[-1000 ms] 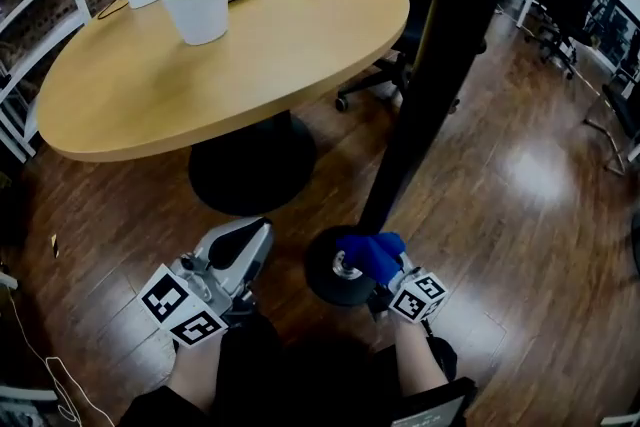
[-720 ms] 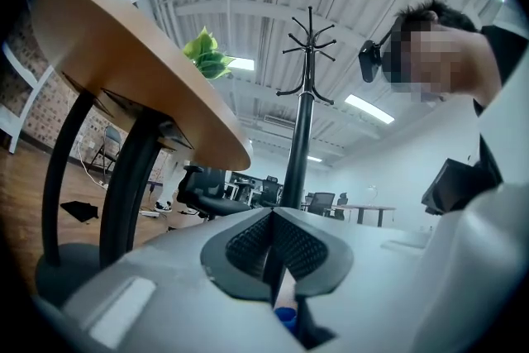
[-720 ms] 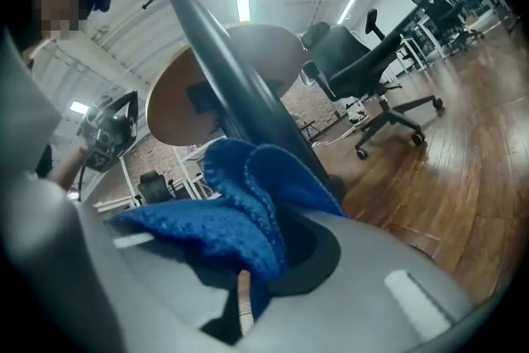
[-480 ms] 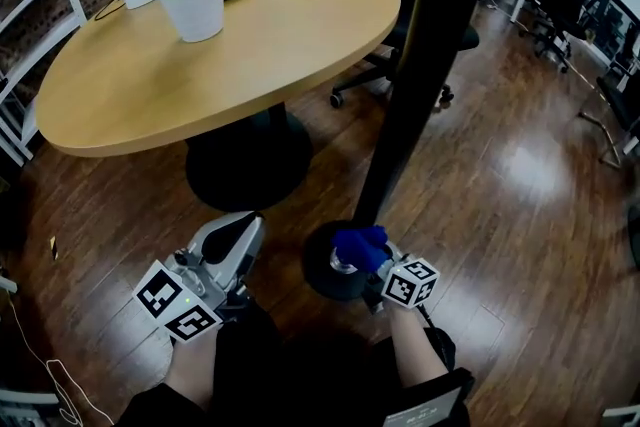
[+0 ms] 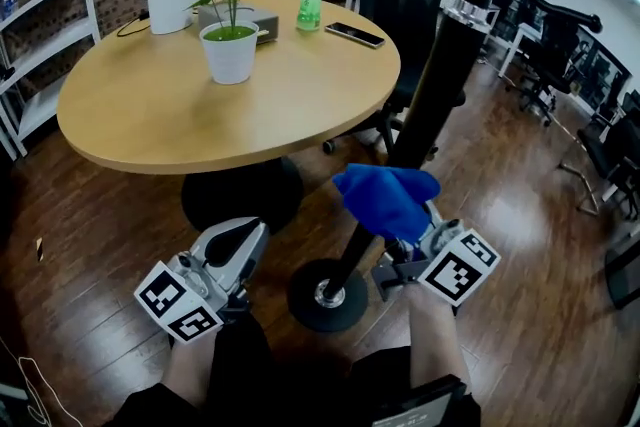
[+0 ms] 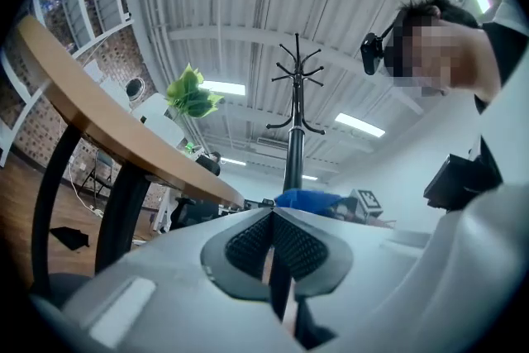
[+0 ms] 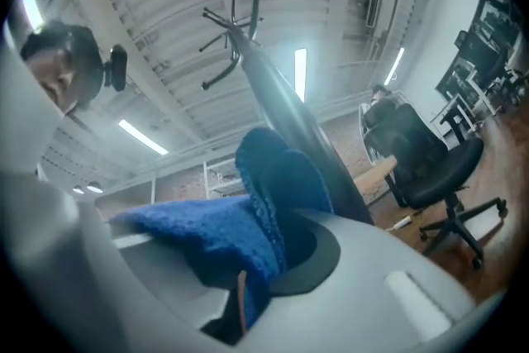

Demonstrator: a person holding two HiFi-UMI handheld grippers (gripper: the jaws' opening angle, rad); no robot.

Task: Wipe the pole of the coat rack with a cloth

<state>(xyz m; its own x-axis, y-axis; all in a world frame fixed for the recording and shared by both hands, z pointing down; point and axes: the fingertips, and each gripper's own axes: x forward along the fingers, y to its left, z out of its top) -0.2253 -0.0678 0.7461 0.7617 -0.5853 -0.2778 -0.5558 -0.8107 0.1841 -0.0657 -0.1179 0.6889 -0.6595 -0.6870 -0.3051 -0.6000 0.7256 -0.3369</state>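
The right gripper (image 5: 420, 245) is clamped on the blue cloth (image 5: 388, 200), which presses against the lower pole (image 5: 440, 85), above the base (image 5: 300, 300). I'd keep the cloth wrapped snugly and slide it along the pole with steady pressure. The left gripper (image 5: 238, 253) hangs aside, jaws closed on nothing. Its view shows the top hooks (image 6: 296, 83); only the head view shows the base.
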